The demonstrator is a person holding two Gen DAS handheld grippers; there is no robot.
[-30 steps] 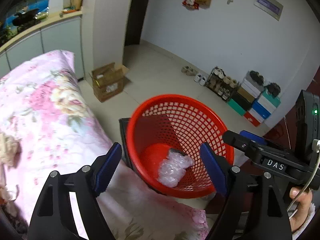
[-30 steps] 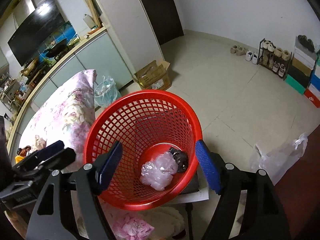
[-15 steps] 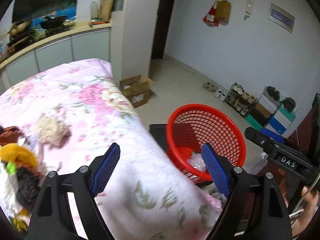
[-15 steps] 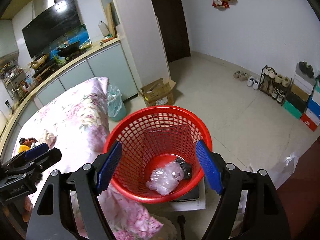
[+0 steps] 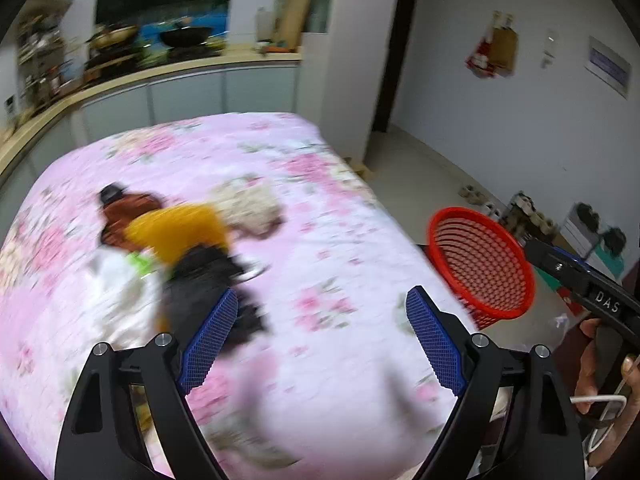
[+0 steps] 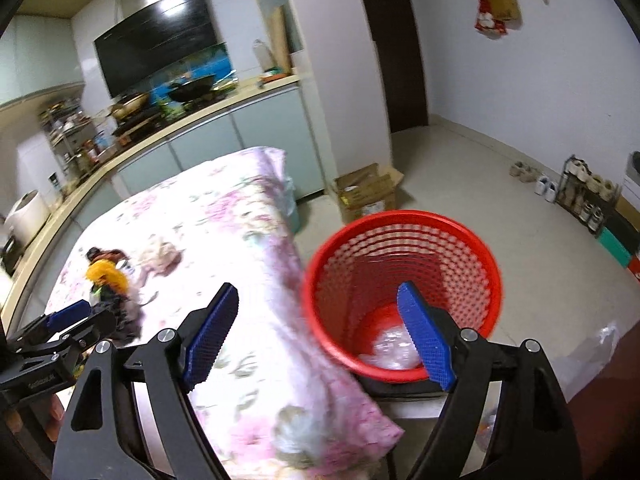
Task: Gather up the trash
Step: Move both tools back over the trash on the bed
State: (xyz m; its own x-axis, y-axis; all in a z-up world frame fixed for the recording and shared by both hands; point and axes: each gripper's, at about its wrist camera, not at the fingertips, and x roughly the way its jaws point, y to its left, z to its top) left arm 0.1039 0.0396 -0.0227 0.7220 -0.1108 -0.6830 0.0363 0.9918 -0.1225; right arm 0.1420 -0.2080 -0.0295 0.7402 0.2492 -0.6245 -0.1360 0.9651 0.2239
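Both grippers, left (image 5: 318, 338) and right (image 6: 318, 340), are empty, the right's jaws opening, while the blurred trash heap (image 5: 176, 252) ahead-left of the left one looks like soft, light wrappers, best pinched at a raised fold, with the basket (image 6: 402, 296) ahead-right.

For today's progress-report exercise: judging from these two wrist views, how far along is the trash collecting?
Done: a clear crumpled plastic wrap lies in the red basket. In hand: nothing; the left gripper and right gripper are both empty, the right one's jaws opening. Left: the blurred pile of trash on the floral cloth awaits collection.
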